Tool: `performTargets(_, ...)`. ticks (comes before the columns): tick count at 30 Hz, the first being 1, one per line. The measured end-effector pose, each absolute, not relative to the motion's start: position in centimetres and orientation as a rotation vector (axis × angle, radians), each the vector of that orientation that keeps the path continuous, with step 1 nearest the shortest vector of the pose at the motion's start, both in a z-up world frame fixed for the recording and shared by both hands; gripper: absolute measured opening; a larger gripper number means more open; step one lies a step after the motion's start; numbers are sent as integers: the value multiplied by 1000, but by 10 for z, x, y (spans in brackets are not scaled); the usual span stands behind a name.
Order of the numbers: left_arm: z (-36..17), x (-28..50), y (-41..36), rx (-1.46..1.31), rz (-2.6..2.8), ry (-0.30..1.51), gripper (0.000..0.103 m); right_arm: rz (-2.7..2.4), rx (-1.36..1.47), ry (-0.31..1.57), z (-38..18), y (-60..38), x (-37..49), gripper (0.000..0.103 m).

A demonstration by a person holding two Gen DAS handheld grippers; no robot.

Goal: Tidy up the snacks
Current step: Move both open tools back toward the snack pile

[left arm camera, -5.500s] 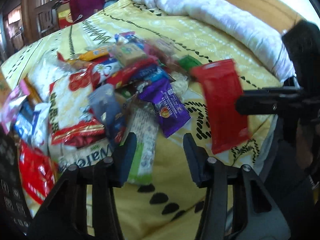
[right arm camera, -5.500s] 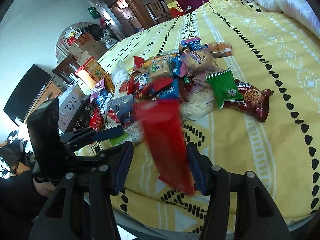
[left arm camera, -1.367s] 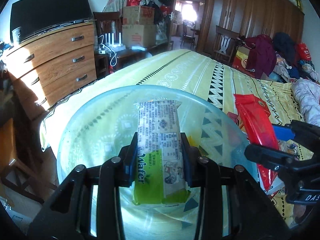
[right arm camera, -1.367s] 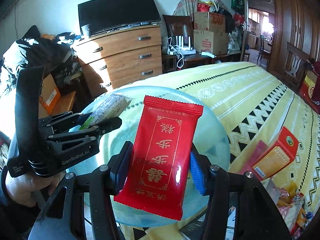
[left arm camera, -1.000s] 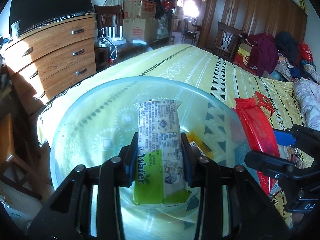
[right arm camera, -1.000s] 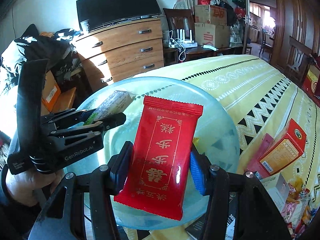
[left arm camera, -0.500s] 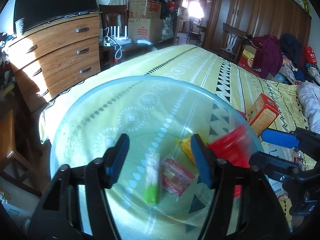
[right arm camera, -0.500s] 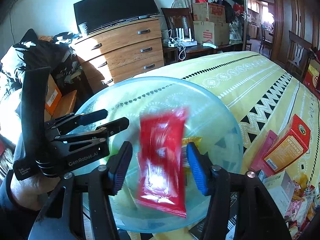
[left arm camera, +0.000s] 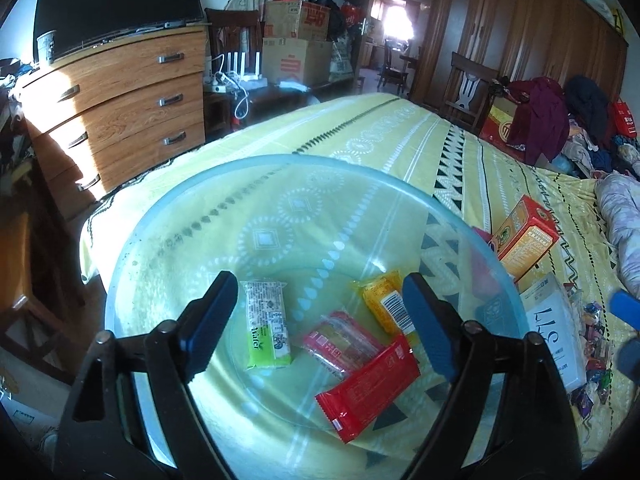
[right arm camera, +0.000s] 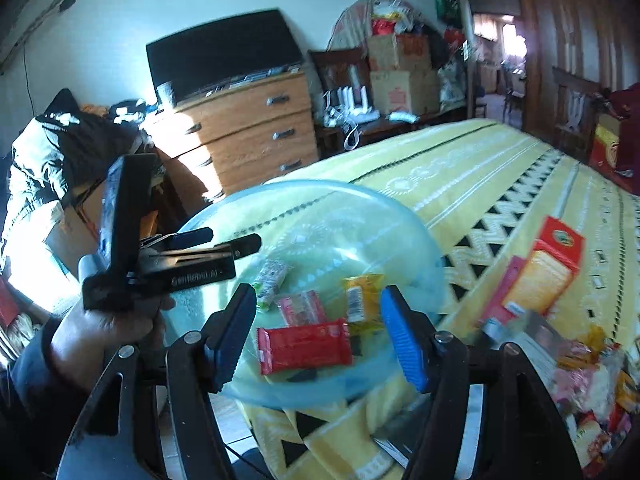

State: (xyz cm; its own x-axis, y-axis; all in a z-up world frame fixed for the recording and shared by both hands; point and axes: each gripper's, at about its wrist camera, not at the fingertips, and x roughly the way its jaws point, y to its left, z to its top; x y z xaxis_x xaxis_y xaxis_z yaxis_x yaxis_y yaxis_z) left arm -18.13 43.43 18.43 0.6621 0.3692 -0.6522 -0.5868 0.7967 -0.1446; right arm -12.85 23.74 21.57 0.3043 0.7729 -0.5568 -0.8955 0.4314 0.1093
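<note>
A clear bluish bowl sits on the yellow bedspread near the bed's corner. In it lie a green wafer pack, a pink pack, a yellow pack and a red pack. My left gripper hovers over the bowl, its jaws opening with nothing between them. My right gripper is above the bowl's near rim, jaws also opening and empty. Only its blue fingertip shows in the left wrist view.
An orange-red box and a white box lie right of the bowl, with a heap of loose snacks beyond. A wooden dresser with a TV stands past the bed's edge. A hand holds the left gripper.
Both grippers let go: the wafer pack and the red pack dropped into the bowl and now lie flat. Both pairs of jaws widened, and the right gripper shifted away to the right.
</note>
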Motion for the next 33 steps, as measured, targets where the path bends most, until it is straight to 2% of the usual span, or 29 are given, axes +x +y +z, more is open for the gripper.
performTargets(2, 194, -182, 423, -347, 537, 612, 85, 1072, -208, 540, 217, 197, -134, 68)
performTargets(4, 205, -178, 402, -316, 492, 581, 85, 996, -183, 521, 210, 151, -135, 75)
performTargets(5, 209, -175, 392, -300, 465, 569, 85, 935, -165, 536, 201, 124, -134, 83)
performTargets(7, 217, -169, 363, -262, 395, 548, 85, 841, -122, 599, 178, 75, -127, 85)
performTargets(10, 221, -162, 332, -245, 314, 542, 87, 710, -82, 751, 136, 15, -115, 84)
performTargets(12, 219, -158, 319, -244, 284, 551, 87, 658, -57, 840, 108, -15, -110, 70)
performTargets(13, 217, -155, 313, -239, 271, 561, 87, 644, -52, 883, 93, -24, -108, 69)
performTargets(19, 210, -148, 304, -241, 252, 606, 87, 746, -88, 959, 58, 2, -96, 69)
performTargets(22, 208, -147, 303, -244, 260, 618, 87, 760, 60, 1052, 39, 13, -63, 70)
performTargets(24, 206, -146, 303, -243, 259, 627, 87, 685, -120, 986, 44, 39, -56, 82)
performTargets(25, 205, -144, 301, -242, 255, 633, 87, 656, -232, 931, 46, 55, -58, 85)
performTargets(28, 202, -139, 294, -232, 240, 646, 87, 619, -478, 858, 38, 87, -57, 86)
performTargets(33, 203, -133, 283, -225, 217, 652, 87, 640, -551, 908, 9, 108, -45, 86)
